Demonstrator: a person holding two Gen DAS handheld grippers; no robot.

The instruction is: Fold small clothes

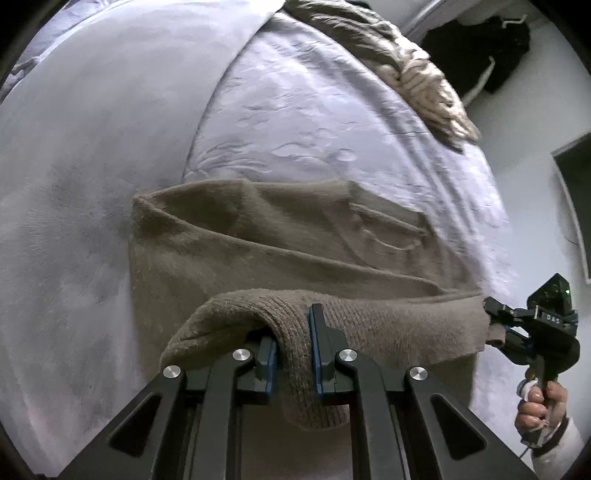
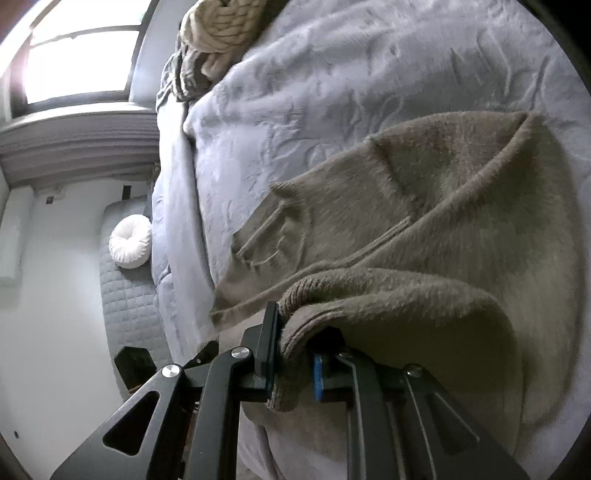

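A taupe knit sweater [image 1: 280, 236] lies on a pale lavender bedspread [image 1: 303, 122]; it also shows in the right wrist view [image 2: 461, 206]. My left gripper [image 1: 291, 350] is shut on the sweater's ribbed hem, which bunches between the blue pads. My right gripper [image 2: 295, 354] is shut on the other end of the same hem and shows at the right of the left wrist view [image 1: 491, 325]. The hem edge is lifted and stretched between the two grippers above the rest of the sweater.
A beige chunky knit throw [image 1: 406, 70] lies at the far edge of the bed, also in the right wrist view [image 2: 218, 26]. A white round cushion [image 2: 131, 242] sits on a quilted grey mat [image 2: 125, 306] on the floor beside the bed. A window [image 2: 81, 55] is at upper left.
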